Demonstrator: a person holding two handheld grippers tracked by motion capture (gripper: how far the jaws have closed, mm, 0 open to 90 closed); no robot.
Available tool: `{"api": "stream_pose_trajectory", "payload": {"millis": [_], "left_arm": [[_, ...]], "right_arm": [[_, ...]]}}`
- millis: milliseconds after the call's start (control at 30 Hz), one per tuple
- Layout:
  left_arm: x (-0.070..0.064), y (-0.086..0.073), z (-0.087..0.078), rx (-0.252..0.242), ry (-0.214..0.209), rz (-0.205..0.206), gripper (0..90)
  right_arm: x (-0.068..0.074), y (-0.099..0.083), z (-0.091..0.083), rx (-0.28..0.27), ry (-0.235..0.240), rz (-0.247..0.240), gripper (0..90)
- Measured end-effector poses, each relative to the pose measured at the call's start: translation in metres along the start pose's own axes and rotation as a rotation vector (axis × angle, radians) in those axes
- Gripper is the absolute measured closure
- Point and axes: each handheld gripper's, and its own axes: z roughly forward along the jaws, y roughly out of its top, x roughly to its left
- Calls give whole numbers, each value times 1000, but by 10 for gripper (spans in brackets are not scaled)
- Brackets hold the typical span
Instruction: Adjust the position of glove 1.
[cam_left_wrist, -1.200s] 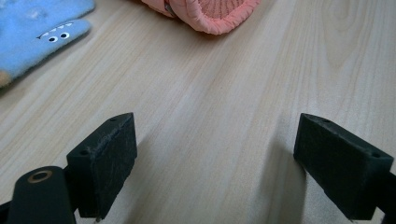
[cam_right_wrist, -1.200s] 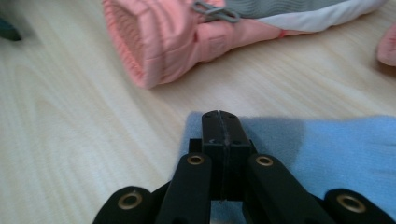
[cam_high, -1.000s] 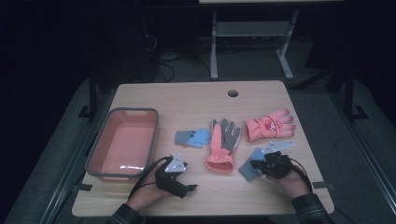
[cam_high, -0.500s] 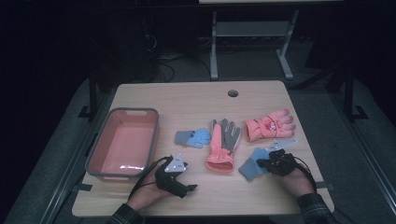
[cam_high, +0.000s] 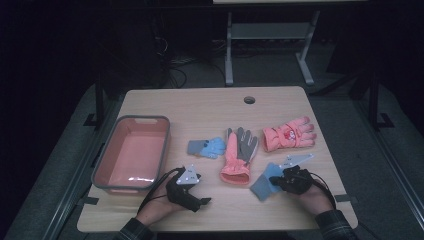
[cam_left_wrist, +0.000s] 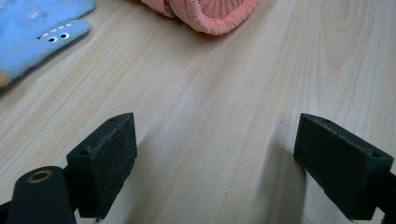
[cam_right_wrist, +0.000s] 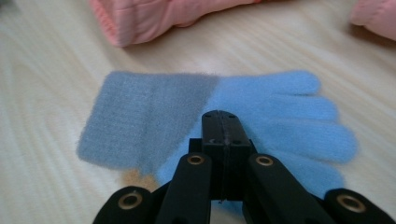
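Right tongs clenched on the blue glove lying flat at the desk's near right edge, apparently gripped for lifting toward the pink bin, while left tongs rest released, holding nothing.

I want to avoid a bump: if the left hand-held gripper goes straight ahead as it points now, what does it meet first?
Probably the pink cuff of the orange-and-grey glove. The open left hand-held gripper has bare table ahead until that cuff; the blue glove lies off to the side.
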Motion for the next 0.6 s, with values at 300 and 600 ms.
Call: {"api": "stream_pose_trajectory", "payload": {"millis": [300,600], "left_arm": [[0,0,0,-3,0,2,125],[0,0,0,-3,0,3,125]], "right_arm": [[23,0,2,8,28,-12,899],[49,1,5,16,70,-44,899]]}}
